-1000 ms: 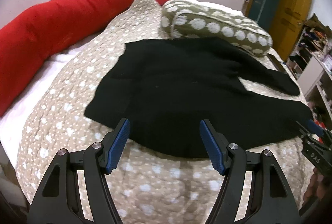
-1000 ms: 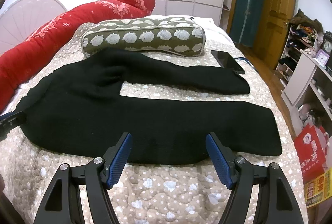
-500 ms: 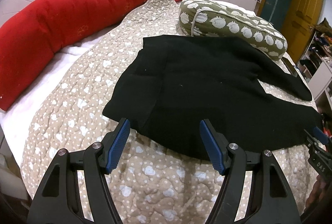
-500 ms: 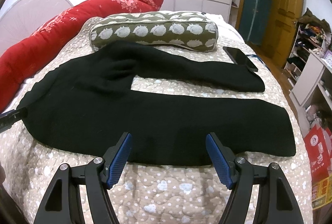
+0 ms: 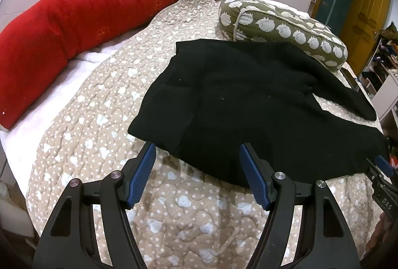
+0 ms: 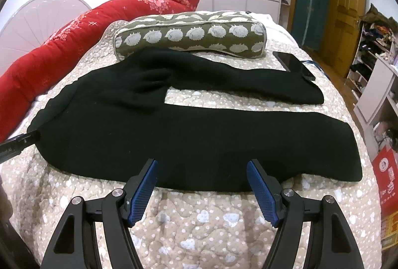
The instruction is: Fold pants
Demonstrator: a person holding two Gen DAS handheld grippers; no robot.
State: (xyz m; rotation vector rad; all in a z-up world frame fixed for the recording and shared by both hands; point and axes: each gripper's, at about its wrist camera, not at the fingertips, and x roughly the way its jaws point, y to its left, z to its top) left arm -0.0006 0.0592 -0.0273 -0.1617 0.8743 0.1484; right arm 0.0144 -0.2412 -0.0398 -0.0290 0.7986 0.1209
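Observation:
Black pants [image 5: 248,104] lie spread flat on the beige quilted bed [image 5: 99,134], waist to the left, two legs reaching right. In the right wrist view the pants [image 6: 174,129] show both legs apart, the far leg against a cushion. My left gripper [image 5: 197,164] is open and empty, just before the near waist corner. My right gripper [image 6: 202,179] is open and empty, just before the near leg's front edge. The right gripper's tip [image 5: 383,169] shows in the left wrist view; the left gripper's tip [image 6: 17,144] shows in the right wrist view.
A long red bolster [image 5: 74,27] lies along the bed's far left. An olive patterned cushion [image 6: 191,35] lies behind the pants. A dark phone [image 6: 293,65] rests by the far leg's end. Shelves [image 6: 373,84] stand right of the bed.
Both grippers have pulled back a little and swung slightly left, so the pants sit farther right in the left wrist view. The pants have not moved. Both stay open.

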